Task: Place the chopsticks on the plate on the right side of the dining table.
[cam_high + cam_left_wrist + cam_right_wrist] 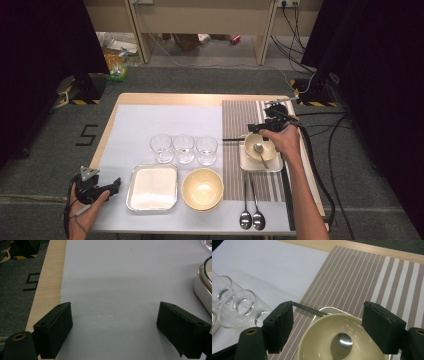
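High view: right gripper [255, 131] over the small bowl [260, 148] near the counter's [165, 98] right edge.
Its jaws stand released above the bowl's rim; a spoon [259, 152] lies inside. The left gripper [112, 186], jaws apart and empty, rests at the near left corner.

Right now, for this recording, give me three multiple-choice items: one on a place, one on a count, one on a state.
1. Where does the spoon-holding small bowl sit?
A. on the small tray on the striped mat
B. inside the large bowl
C. on the floor

2. How many glasses stand in the row?
A. two
B. three
C. five

3. How are the right claw jaws?
A. shut on a glass
B. shut empty
C. open above the small bowl

Answers:
1 A, the high view shows the tray's rim under the bowl, on the mat.
2 B, three stand side by side.
3 C, the right gripper view shows the pads apart, touching nothing.
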Demonstrator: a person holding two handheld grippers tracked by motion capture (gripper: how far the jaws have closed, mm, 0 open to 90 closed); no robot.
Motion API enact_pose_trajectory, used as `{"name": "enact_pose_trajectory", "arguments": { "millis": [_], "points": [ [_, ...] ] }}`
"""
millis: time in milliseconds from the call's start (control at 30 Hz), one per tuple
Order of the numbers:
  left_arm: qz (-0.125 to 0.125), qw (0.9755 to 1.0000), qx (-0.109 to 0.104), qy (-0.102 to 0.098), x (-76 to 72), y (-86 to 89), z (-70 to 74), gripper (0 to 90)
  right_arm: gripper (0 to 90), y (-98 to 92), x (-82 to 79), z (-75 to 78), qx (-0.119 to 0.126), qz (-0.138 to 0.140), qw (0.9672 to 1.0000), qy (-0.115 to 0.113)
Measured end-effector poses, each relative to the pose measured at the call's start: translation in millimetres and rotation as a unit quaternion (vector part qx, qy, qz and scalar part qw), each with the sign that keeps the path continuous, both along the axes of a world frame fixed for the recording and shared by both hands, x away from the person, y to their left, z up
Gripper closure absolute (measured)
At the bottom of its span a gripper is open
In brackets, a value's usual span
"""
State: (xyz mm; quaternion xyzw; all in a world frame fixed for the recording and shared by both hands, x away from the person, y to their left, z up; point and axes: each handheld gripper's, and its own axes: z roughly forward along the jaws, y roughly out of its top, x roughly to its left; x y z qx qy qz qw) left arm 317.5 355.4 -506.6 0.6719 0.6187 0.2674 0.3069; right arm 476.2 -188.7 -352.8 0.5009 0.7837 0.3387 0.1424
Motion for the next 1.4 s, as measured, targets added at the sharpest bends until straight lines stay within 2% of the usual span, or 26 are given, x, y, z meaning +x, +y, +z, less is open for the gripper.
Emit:
{"name": "enact_pose_trajectory", "arguments": {
  "millis": [667, 1000, 1400],
  "points": [
    [0.000, 1.0000, 0.000, 0.000, -0.1, -0.1, 0.0, 12.2, 25.6, 26.3, -7.6, 1.0, -0.010, 0.032, 0.9994, -0.007],
    [0.000, 1.0000, 0.000, 0.000, 0.0, 0.1, 0.0, 12.2, 25.8, 41.0, -8.6, -1.5, -0.006, 0.045, 0.9990, -0.005],
    [0.000, 1.0000, 0.000, 0.000, 0.0, 0.0, 0.0, 12.2, 26.0, 60.9, -10.7, -2.9, -0.017, 0.063, 0.9978, -0.004]
  ]
}}
